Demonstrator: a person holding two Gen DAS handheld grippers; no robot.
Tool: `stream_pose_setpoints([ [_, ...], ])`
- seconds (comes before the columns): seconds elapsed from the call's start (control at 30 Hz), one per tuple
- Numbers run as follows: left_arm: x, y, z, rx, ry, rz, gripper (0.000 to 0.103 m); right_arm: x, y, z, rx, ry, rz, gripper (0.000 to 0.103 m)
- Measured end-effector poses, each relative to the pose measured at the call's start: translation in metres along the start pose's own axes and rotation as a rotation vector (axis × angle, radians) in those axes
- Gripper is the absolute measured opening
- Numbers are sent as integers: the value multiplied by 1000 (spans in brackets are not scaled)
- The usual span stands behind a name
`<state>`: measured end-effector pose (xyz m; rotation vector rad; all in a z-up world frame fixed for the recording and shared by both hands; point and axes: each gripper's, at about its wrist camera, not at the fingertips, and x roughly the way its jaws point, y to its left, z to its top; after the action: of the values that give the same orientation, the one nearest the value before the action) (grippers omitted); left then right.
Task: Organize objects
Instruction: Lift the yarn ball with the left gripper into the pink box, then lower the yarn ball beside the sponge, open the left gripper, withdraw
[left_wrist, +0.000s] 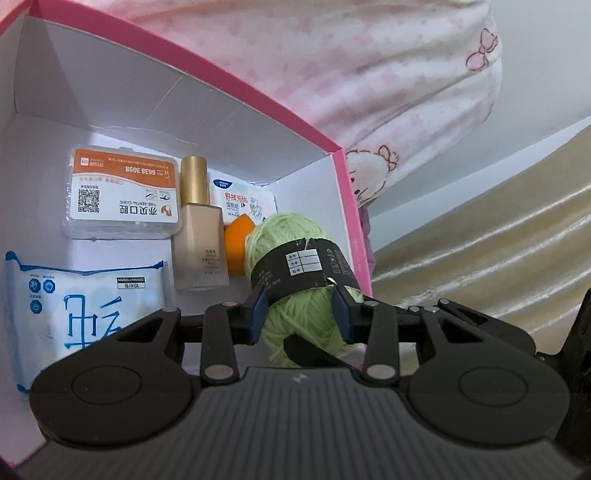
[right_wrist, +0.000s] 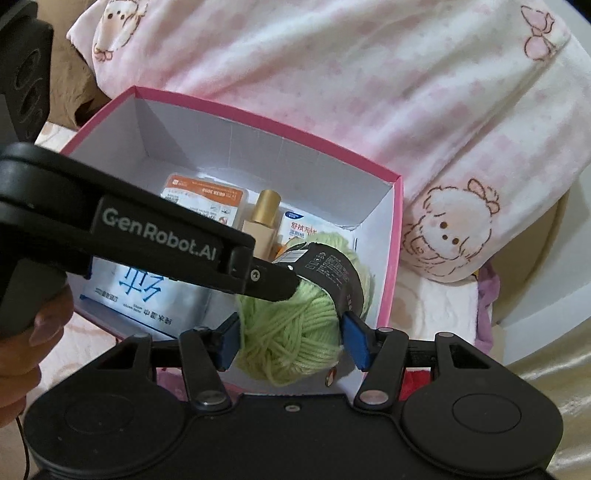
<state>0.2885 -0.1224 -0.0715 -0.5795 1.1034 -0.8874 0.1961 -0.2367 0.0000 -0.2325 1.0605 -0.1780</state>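
A ball of light green yarn (left_wrist: 284, 232) with a black paper band sits low in the near right corner of a pink box (left_wrist: 147, 110) with white inner walls. My left gripper (left_wrist: 300, 314) is shut on it, blue pads pressing at the band. In the right wrist view the same yarn ball (right_wrist: 288, 317) lies between the blue pads of my right gripper (right_wrist: 291, 343), which press its two sides. The left gripper's black fingers (right_wrist: 273, 286) come in from the left onto the yarn over the box (right_wrist: 258, 158).
On the box floor lie an orange-and-white floss case (left_wrist: 122, 192), a gold-capped foundation bottle (left_wrist: 199, 229), an orange sponge (left_wrist: 236, 243), a small tissue pack (left_wrist: 243, 203) and a blue wipes pack (left_wrist: 85, 302). A person in pink pyjamas (right_wrist: 369, 92) sits behind; beige satin cloth (left_wrist: 480, 258) lies right.
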Motion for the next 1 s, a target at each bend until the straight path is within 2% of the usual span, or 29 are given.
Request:
stream_pose_setpoints([
  [0.17, 5, -3, -4, 21, -1, 29, 36, -1, -6, -2, 24, -4, 37, 66],
  [0.37, 4, -5, -6, 40, 0, 37, 36, -19, -17, -2, 37, -96, 127, 69],
  [0.5, 2, -8, -5, 63, -12, 65, 35, -15, -16, -5, -2, -128, 122, 64],
  [0.53, 2, -9, -5, 65, -16, 67, 33, -13, -17, -5, 7, -126, 134, 57],
  [0.6, 2, -10, -5, 68, -16, 66, 30, -9, -19, -4, 10, -122, 157, 53],
  [0.7, 5, -13, -5, 81, -9, 67, 27, -6, -18, -5, -41, -116, 143, 45],
  [0.87, 15, -4, -5, 16, 29, 36, 28, 5, -27, -8, -42, -63, 141, 44],
  [1.0, 10, -7, -5, 22, 19, 46, 28, -2, -33, -11, -21, -88, 199, 49],
])
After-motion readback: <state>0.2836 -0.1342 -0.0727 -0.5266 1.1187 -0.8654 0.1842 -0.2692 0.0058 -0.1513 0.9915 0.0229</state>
